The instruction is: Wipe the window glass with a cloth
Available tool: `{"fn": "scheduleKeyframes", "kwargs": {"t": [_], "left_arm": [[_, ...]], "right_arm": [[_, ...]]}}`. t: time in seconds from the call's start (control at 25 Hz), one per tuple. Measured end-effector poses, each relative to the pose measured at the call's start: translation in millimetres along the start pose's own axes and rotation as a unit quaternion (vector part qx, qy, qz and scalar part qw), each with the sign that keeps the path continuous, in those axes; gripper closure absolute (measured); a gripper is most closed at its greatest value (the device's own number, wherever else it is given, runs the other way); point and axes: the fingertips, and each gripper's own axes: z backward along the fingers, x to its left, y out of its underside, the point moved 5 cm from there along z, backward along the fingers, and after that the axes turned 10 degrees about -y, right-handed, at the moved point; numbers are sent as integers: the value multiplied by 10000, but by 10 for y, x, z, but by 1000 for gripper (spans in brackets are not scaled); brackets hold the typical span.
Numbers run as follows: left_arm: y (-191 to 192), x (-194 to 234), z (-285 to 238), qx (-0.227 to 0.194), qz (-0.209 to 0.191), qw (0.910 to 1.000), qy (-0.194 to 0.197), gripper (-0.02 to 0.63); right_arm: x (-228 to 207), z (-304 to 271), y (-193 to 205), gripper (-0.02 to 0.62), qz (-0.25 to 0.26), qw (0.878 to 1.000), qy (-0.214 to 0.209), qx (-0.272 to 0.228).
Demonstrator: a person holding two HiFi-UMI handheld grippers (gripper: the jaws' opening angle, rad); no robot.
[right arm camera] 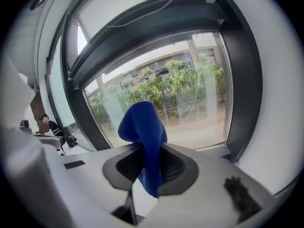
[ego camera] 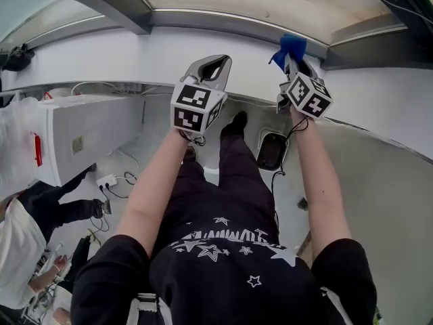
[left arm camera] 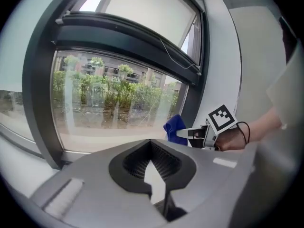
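Facing the window glass [right arm camera: 190, 89] — right gripper [right arm camera: 150, 150] clamps blue cloth [right arm camera: 141, 122], left gripper [left arm camera: 151, 144] closed, empty.

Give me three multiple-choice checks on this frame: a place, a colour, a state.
1. Where is the cloth?
A) on the window sill
B) in the right gripper jaws
C) on the floor
2. What colour is the cloth?
A) white
B) blue
C) yellow
3. The jaws of the left gripper are:
A) closed on the cloth
B) wide apart
C) together, empty

Answers:
1 B: the right gripper view shows it pinched there.
2 B: it is blue in every view.
3 C: the left gripper view shows the tips meeting with nothing between.
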Motion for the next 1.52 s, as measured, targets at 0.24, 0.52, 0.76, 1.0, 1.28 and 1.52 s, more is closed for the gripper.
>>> {"fn": "scheduleKeyframes", "kwargs": {"t": [0.24,0.52,0.76,1.0,1.28,1.52], "left_arm": [[123,419,883,-80,-37,9999,-76,597],[171,653,1735,-306,32,9995,-11,597],[220,650,2244,-422,54,9988,249,597],[277,506,2653,-413,-81,9980,462,597],[278,333,2976,-607,-27,9978,277,597],[244,-144,3270,-781,-190,9959,411,597]], "right_arm": [[994,278,100,520,74,9994,-270,-203],[1943,754,254,520,174,9982,-525,-225],[2459,1268,286,522,149,9978,-496,-425],[2785,1592,417,521,248,9958,-818,-330],[3063,1866,419,522,469,9908,-1209,-385],[3151,2389,523,522,601,9862,-1509,-316]]}}
